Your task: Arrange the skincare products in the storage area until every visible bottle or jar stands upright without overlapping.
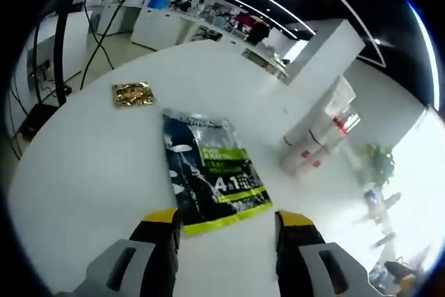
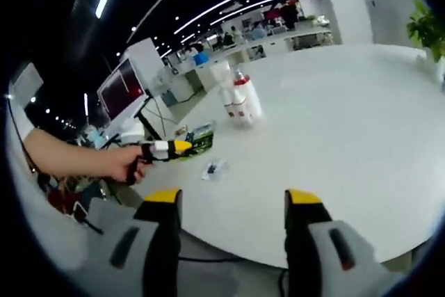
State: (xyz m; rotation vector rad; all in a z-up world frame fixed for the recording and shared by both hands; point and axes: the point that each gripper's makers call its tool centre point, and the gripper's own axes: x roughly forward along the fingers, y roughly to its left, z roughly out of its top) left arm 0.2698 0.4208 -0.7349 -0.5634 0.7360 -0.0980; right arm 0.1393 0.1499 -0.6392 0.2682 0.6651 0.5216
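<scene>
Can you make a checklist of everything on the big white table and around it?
Surface: round white table, mostly bare.
Job's things: white bottles with red labels, grouped upright.
Clutter: dark sachet with green label lying flat; small gold packet; small clear packet.
Grippers: left gripper open over the sachet, held by a hand; right gripper open, empty.
Cables: black cables on the floor.
Surroundings: office desks, monitor, green plant.
</scene>
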